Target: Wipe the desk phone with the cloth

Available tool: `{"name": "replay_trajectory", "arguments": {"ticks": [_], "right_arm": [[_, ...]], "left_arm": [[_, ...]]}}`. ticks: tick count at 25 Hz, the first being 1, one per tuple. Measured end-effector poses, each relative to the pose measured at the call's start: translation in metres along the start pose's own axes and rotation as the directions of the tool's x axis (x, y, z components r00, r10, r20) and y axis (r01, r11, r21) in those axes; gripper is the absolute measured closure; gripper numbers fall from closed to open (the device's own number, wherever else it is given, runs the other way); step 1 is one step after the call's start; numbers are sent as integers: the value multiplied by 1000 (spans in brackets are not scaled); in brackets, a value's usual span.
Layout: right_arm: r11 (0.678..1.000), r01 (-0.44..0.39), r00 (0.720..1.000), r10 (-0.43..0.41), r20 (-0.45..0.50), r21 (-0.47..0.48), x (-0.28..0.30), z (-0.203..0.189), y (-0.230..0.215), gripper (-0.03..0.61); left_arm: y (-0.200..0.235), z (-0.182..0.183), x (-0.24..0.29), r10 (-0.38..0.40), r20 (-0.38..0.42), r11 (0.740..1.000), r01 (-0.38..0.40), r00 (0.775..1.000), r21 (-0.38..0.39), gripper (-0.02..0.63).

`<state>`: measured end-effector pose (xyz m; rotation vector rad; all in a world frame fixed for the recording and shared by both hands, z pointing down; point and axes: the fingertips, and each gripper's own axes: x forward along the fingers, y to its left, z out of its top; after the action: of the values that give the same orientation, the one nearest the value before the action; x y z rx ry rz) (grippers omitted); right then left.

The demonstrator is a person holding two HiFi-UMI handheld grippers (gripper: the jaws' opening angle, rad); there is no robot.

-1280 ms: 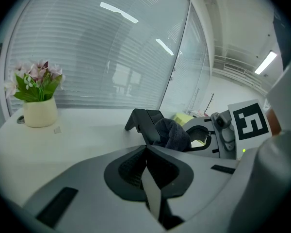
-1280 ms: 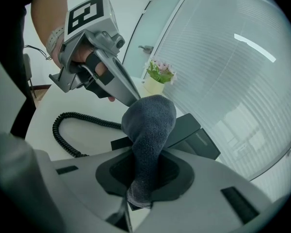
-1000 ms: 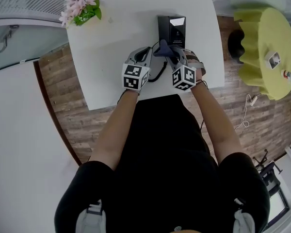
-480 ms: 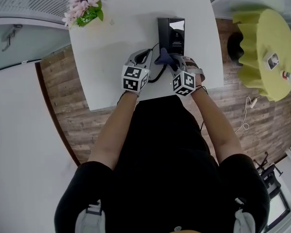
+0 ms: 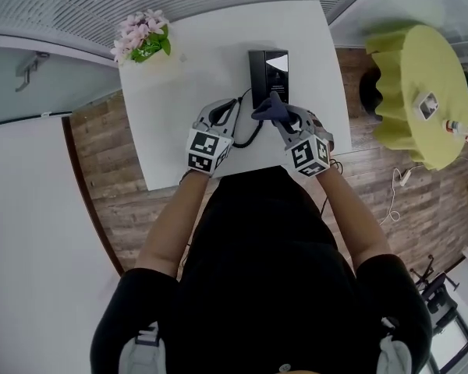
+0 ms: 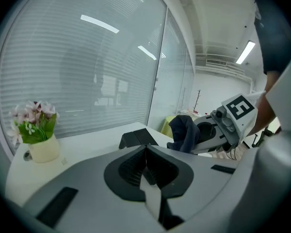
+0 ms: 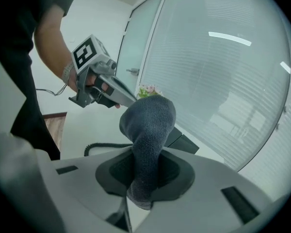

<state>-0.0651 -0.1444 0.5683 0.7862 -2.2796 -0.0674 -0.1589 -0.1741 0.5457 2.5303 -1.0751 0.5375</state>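
Dark knitted cloth (image 7: pixel 148 130) is pinched by the right hand-held gripper (image 7: pixel 146 171), at the near end of the phone (image 5: pixel 267 67) on the counter (image 5: pixel 187 76). The left hand-held gripper (image 6: pixel 146 152) is pressed together, empty. The cloth looks soft and light, so it will fold; a grip on its bunched middle seems best.

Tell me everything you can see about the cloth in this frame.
The dark grey-blue knitted cloth is bunched into a thick wad, clamped between the right gripper's fingers. A rounded fold rises beyond them; a short end pokes out behind. It sits at the near end of the black desk phone on the white table; contact with the phone cannot be told.
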Motion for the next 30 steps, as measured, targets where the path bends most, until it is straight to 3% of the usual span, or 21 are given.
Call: {"name": "replay_trajectory", "arguments": {"ticks": [7, 15, 20, 30], "right_arm": [[991, 55, 986, -74, 151, 123, -49, 54, -35, 497], [954, 44, 912, -159, 378, 295, -107, 132, -82, 497], [949, 41, 871, -187, 455, 312, -130, 162, -99, 497], [951, 39, 844, -196, 500, 308, -140, 181, -108, 497]], "left_arm": [[-23, 68, -27, -42, 127, 999, 40, 991, 20, 603], [-51, 152, -54, -98, 266, 992, 75, 959, 97, 603], [-65, 188, -64, -131, 313, 985, 87, 941, 149, 603], [-66, 210, -66, -127, 347, 983, 72, 929, 166, 603]]}}
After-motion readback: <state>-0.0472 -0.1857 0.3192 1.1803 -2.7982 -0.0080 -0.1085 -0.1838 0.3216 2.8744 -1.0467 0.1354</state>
